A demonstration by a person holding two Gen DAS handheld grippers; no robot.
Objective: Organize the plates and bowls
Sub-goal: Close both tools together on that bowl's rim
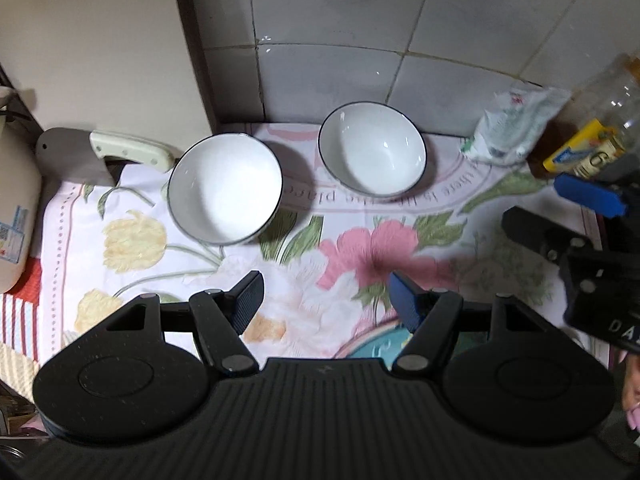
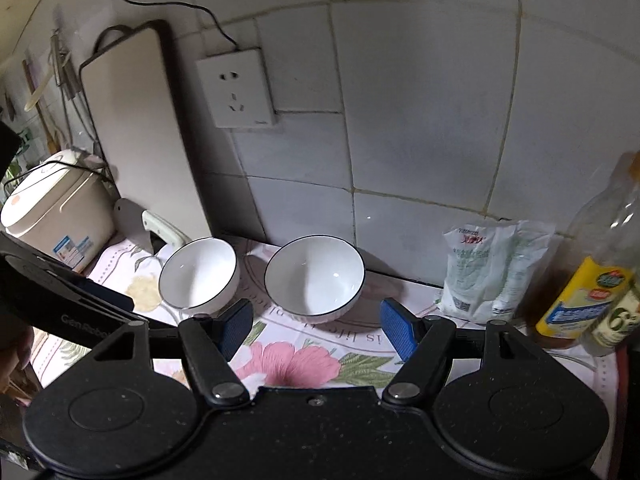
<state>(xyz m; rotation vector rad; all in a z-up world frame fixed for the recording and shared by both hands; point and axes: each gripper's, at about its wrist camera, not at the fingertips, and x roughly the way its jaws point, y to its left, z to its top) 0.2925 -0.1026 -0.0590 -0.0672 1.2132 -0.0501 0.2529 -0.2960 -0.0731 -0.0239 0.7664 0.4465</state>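
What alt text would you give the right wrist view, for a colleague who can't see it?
Two empty white bowls, the left bowl and the right bowl, sit side by side on a floral cloth just beyond the open right gripper. A white bag and a bottle stand to the right, a rice cooker to the left.

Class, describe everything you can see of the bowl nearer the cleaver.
The left bowl is white and glossy, ceramic by its look, with a thin dark line round the rim. It is empty and stands upright on the floral cloth, apart from the second bowl to its right. The cleaver lies just beyond its left rim. No gripper touches it.
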